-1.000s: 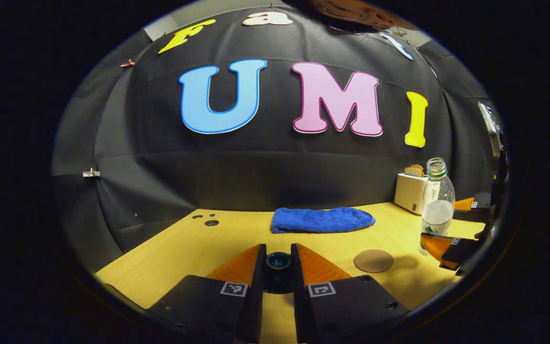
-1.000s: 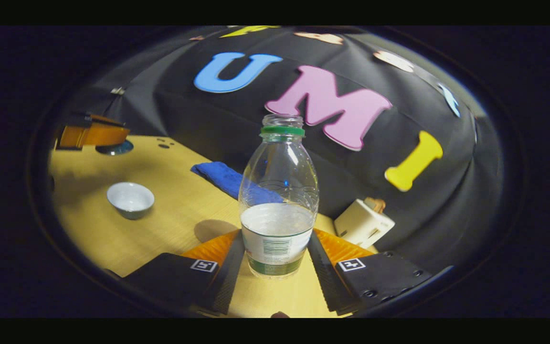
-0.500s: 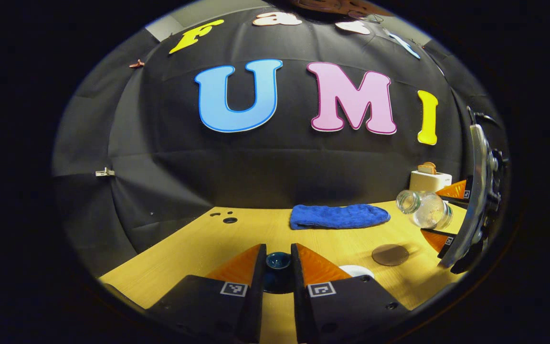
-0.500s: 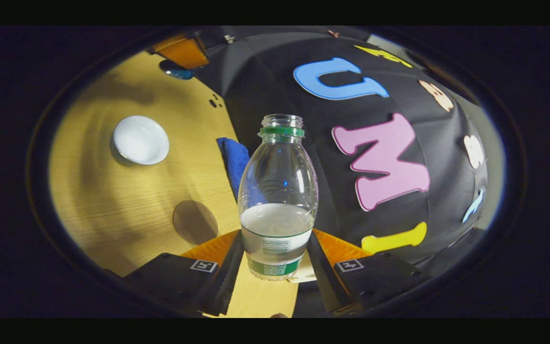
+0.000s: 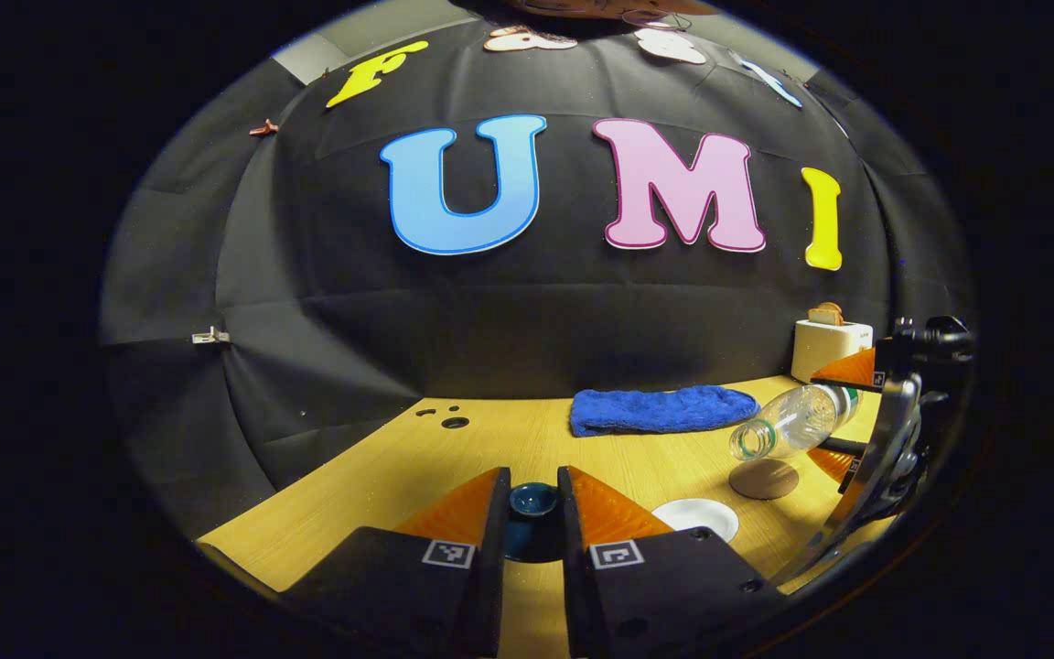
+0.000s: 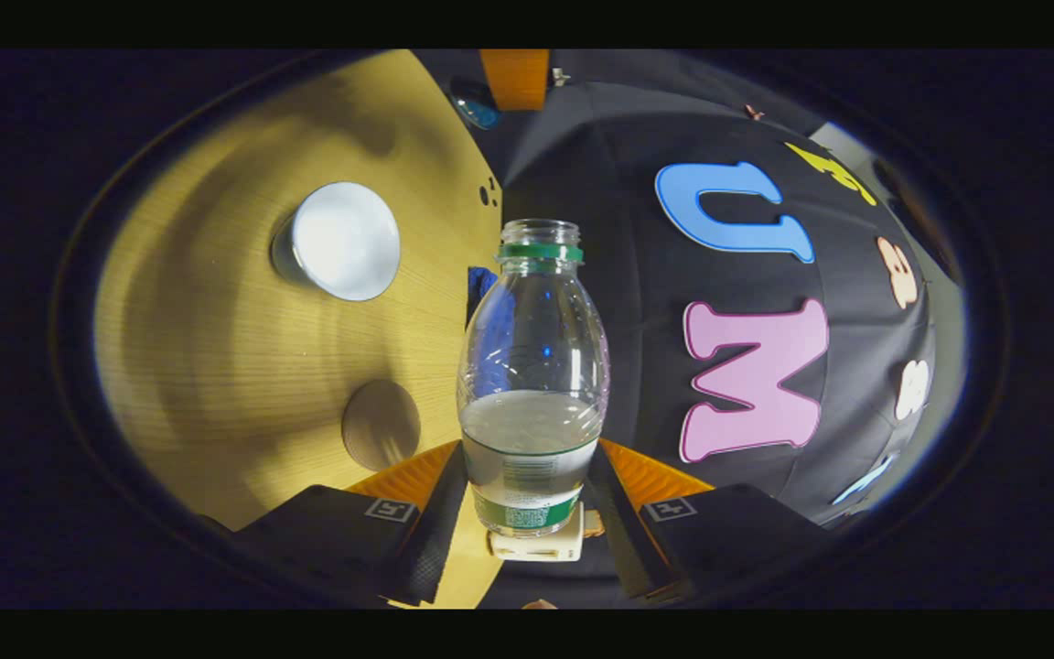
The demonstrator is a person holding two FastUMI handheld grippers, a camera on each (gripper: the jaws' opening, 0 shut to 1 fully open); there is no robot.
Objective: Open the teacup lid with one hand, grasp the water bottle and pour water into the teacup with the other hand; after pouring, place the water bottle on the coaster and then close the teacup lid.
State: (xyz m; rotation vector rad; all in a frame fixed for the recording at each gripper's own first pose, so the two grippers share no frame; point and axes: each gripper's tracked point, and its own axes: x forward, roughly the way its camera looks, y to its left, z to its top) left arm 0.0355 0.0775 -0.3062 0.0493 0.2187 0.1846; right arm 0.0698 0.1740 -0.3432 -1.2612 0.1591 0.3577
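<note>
Water bottle (image 6: 532, 384) in right tool (image 6: 527, 513)

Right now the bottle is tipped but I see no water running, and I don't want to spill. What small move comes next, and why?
Probably carry the right tool sideways until the water bottle has its mouth above the teacup, then tip further. In the left gripper view the mouth hangs above the coaster, short of the cup, while the left tool holds the lid away.

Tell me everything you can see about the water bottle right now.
The water bottle is clear plastic with a green neck ring, no cap and a label near its base. It is partly filled. The right tool grips its lower body on both sides. In the left gripper view it is tipped nearly sideways in the air, mouth toward the teacup.
</note>
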